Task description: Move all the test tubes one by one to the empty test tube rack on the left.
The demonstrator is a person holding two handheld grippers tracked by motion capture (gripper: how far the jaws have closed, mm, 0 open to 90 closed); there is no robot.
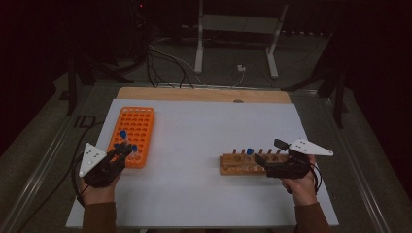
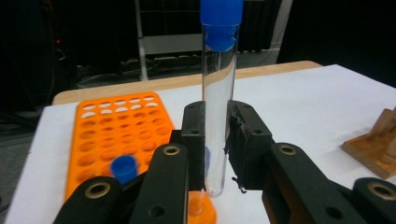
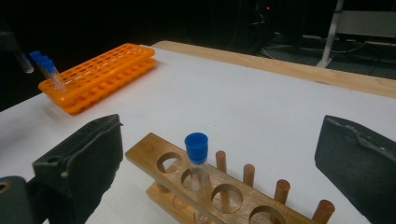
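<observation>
At the left of the desk (image 1: 204, 194) lies the orange rack (image 1: 138, 121), with one blue-capped tube (image 2: 123, 169) already standing in a hole near its close end. The left gripper (image 1: 127, 150) hangs at that same end, its jaws clamped on a clear test tube (image 2: 217, 116) with a blue cap — in the left gripper view the tube stands upright between the pads, its rounded bottom just clear of the rack's near edge. The step in hand looks like a transfer: a tube being brought to the orange rack for seating.

Across the bare white middle of the desk stands the wooden rack (image 3: 210, 186), holding one more capped tube (image 3: 198, 172) in its second hole, with pegs behind the row of holes. The right gripper (image 1: 265, 161) rests at this rack's right end, jaws spread wide and holding nothing.

The next move probably calls for lining the held tube's bottom over a free hole, keeping it vertical, lowering it straight — and releasing only once it sits. The neighbouring tube is close, so a sideways drift could knock it.
</observation>
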